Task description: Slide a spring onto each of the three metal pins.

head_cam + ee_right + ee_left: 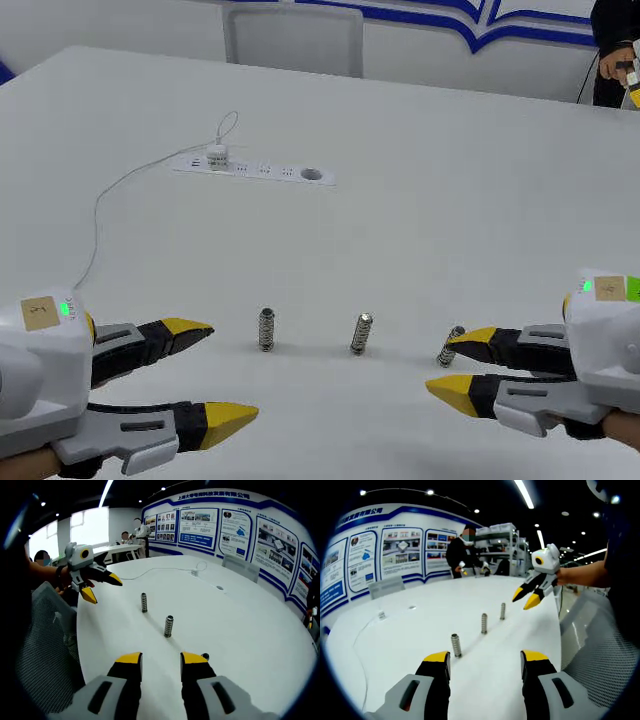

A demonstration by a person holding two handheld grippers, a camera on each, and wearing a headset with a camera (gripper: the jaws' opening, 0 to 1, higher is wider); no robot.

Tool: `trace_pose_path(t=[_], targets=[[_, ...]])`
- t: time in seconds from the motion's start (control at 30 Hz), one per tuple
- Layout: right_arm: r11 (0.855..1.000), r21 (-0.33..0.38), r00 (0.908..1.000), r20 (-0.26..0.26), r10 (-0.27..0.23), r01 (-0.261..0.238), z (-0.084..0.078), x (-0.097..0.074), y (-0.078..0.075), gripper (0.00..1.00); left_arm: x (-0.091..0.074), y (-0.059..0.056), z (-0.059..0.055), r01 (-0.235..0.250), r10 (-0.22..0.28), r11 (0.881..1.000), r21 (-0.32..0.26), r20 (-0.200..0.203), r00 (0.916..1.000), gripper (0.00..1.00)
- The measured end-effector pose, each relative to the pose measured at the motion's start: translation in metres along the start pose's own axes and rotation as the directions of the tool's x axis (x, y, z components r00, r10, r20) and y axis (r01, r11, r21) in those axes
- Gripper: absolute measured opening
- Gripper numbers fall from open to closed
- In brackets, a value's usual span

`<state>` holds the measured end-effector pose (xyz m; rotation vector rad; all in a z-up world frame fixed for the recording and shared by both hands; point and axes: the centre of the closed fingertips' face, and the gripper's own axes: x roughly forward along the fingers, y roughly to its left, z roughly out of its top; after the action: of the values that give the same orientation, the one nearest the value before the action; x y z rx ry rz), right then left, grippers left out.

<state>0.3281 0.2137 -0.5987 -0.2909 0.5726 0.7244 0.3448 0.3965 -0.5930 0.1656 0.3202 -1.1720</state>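
Three small upright metal pins stand in a row on the white table, each with a coil spring around it: the left pin (266, 329), the middle pin (361, 334) and the right pin (451, 346). My left gripper (228, 368) hovers open and empty just left of the row. My right gripper (440, 364) is open and empty, its upper tip right beside the right pin. The left gripper view has its own gripper (486, 656) short of the row (483, 623), with the right gripper (530, 592) beyond. In the right gripper view a fingertip (194, 659) partly hides the nearest pin (204, 656).
A white power strip (250, 168) with a plug and a trailing cable lies farther back on the table (450, 200). A grey chair (292, 38) stands at the far edge. A person (615, 50) is at the far right corner.
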Motion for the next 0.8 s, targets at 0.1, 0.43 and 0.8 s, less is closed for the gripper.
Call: trace_pose_path(t=[0.1, 0.43, 0.8], targets=[[1.0, 0.015, 0.9997, 0.004, -0.022, 0.022, -0.005, -0.006, -0.008, 0.32, 0.001, 0.0, 0.0, 0.001, -0.001, 1.0, 0.0, -0.001, 1.0, 0.58], [0.997, 0.041, 0.9978, 0.005, -0.066, 0.066, -0.019, -0.025, -0.025, 0.41, 0.001, 0.0, -0.001, 0.001, -0.001, 1.0, 0.0, -0.006, 1.0, 0.59], [0.999, 0.01, 0.9974, 0.051, -0.052, 0.051, -0.026, -0.036, -0.028, 0.5, 0.003, -0.001, -0.004, 0.008, -0.008, 1.0, 0.001, -0.015, 0.9999, 0.59]])
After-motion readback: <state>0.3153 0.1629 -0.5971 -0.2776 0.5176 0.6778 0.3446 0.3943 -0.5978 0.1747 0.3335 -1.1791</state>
